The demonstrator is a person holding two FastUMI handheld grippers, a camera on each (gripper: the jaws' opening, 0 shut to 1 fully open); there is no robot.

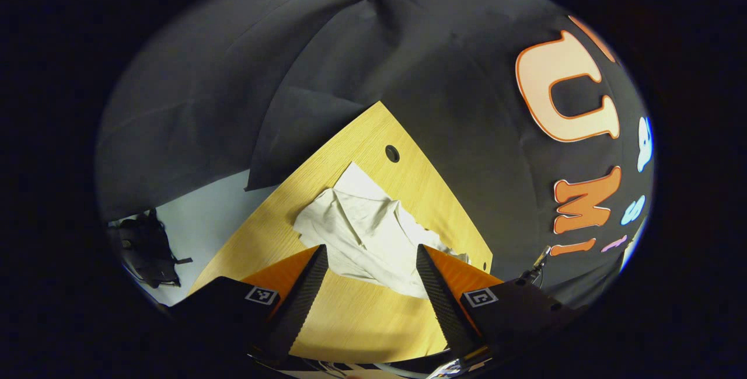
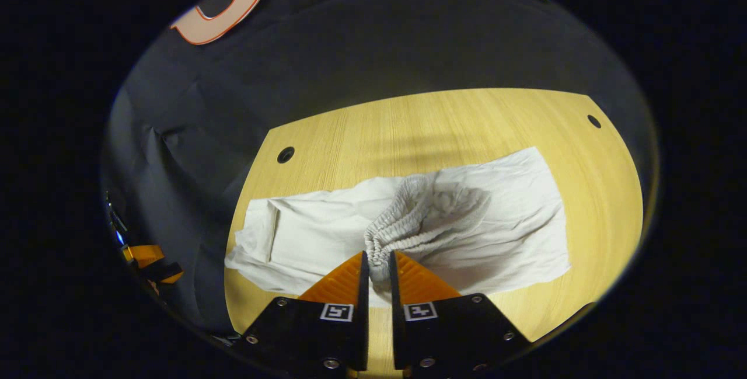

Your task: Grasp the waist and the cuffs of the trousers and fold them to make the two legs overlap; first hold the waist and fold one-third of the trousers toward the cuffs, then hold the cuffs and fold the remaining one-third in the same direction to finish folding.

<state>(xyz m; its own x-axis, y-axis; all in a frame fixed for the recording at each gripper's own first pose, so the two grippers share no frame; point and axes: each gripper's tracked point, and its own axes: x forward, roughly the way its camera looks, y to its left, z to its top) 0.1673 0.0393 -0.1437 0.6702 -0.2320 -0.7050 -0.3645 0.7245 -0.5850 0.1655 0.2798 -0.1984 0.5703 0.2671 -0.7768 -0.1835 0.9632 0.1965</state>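
White trousers (image 2: 303, 233) spread on wooden bench (image 2: 420, 122), long axis running left-right across right gripper view. Right gripper (image 2: 379, 265) pressed nearly together, pinching the elastic waistband (image 2: 402, 221), which sits bunched and lifted over the middle of the garment rather than at its end. Judged: waist fold under way, waist partway toward the cuffs. Which end carries the cuffs: cannot tell; flat fabric extends both left, with a folded seam (image 2: 269, 230), and right, ending in a straight edge (image 2: 554, 215) close to the bench's right side. Left gripper (image 1: 370, 265) spread wide, holding nothing, hovering above the bench with the crumpled cloth straight ahead and partly between its fingertips; nearer the garment's end than the middle, by appearance. Open bench behind the trousers toward the cable hole (image 2: 285, 154); near edge close under the right gripper, so little spare room on that side. Next, likely: lay the waistband flat, keeping both layers aligned.
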